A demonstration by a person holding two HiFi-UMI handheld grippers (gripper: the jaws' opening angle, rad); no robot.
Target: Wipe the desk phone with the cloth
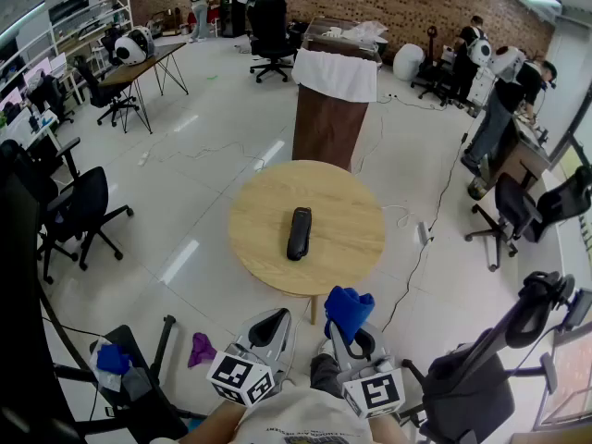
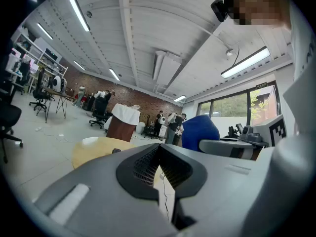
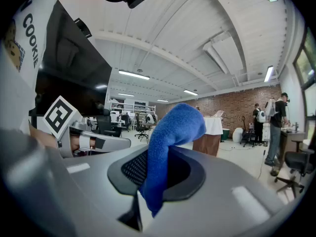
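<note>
Desk phone (image 1: 299, 233): one, laid flat on the single round tabletop (image 1: 350, 248), ahead of both tongs and well apart | cloth (image 1: 349, 309): one, blue, clamped by the right tongs (image 1: 349, 329) | left tongs (image 1: 277, 318): closed together, nothing held | tongs: two counted

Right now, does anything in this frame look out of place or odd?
A purple rag-like scrap lies crumpled on the floor, left of the left tool in the head view, off the round table. Otherwise tidy: the phone lies flat mid-table, and the right tool grips the blue cloth.
</note>
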